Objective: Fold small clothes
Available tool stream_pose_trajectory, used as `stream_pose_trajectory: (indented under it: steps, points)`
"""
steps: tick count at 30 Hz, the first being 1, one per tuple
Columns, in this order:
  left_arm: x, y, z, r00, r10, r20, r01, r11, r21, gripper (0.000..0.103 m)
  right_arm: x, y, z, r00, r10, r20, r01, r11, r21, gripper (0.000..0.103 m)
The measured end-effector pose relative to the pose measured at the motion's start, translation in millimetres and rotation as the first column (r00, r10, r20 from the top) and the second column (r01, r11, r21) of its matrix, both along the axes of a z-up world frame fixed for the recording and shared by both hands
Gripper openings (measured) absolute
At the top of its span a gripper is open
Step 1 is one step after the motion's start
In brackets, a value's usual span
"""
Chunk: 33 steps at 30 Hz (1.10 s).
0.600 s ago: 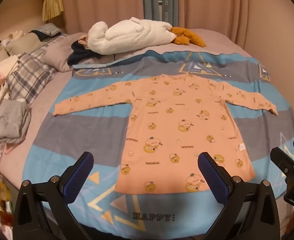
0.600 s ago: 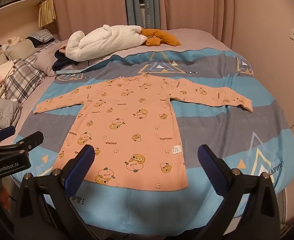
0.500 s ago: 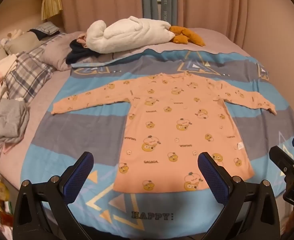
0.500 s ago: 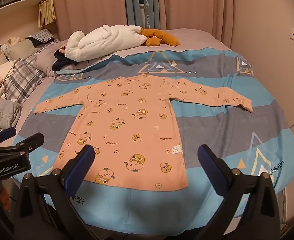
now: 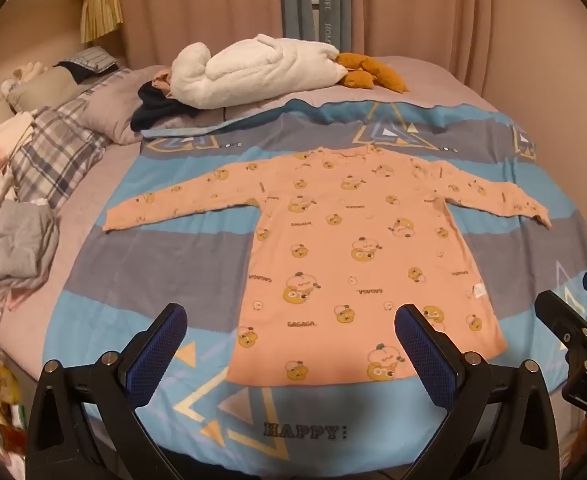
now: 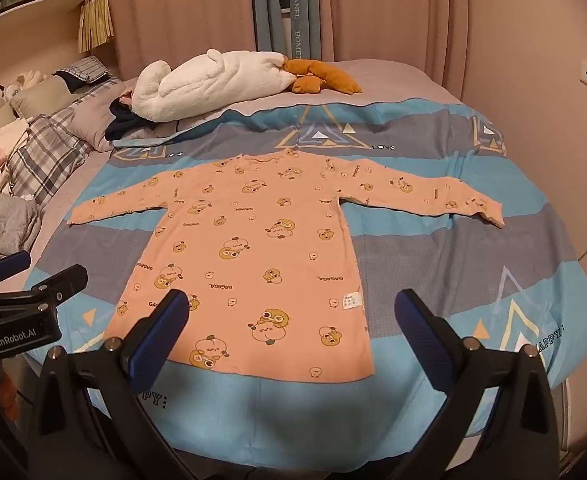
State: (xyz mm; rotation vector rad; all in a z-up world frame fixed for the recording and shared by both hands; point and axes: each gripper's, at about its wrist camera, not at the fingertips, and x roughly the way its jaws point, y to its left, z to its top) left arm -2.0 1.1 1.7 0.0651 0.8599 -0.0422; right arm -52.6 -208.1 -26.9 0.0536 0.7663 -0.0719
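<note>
On quilt point(image 5: 293, 432) "HAPPY:"; shirt point(image 5: 357, 256) "GAGAGA"; both hand-held grippers wide open, empty.

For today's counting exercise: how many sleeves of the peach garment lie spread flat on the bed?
2: the left sleeve reaches toward the plaid bedding, the right sleeve toward the wall side.

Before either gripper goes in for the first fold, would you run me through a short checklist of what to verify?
1. Peach shirt lies flat, both sleeves spread: ok.
2. Left gripper open, nothing between its jaws: ok.
3. Right gripper open, nothing between its jaws: ok.
4. Hem nearest the grippers, unobstructed: ok.
5. White plush clear of the shirt: ok.
6. Shirt inside out: cannot tell.
</note>
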Motion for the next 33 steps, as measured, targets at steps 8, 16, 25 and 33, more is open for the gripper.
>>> stream_pose_trajectory:
  steps: [8, 16, 25, 33]
  points:
    - [0.0, -0.8, 1.3, 1.0, 0.001, -0.001, -0.001, 1.0, -0.001, 0.103, -0.1, 0.4, 0.1, 1.0, 0.001, -0.001, -0.001, 1.0, 0.002, 0.103]
    - [1.5, -1.2, 0.6, 1.0, 0.003, -0.006, -0.003, 1.0, 0.002, 0.103, 0.9, 3.7, -1.4, 1.0, 0.002, -0.004, -0.002, 1.0, 0.005, 0.103]
    - [1.7, -1.3, -0.6, 1.0, 0.004, -0.006, -0.004, 1.0, 0.0, 0.103, 0.8, 4.7, -3.1, 1.0, 0.001, -0.007, -0.001, 1.0, 0.006, 0.103]
    - [1.5, -0.8, -0.5, 1.0, 0.003, -0.006, -0.003, 1.0, 0.0, 0.103, 1.0, 5.1, -3.3, 1.0, 0.001, -0.009, -0.001, 1.0, 0.008, 0.103]
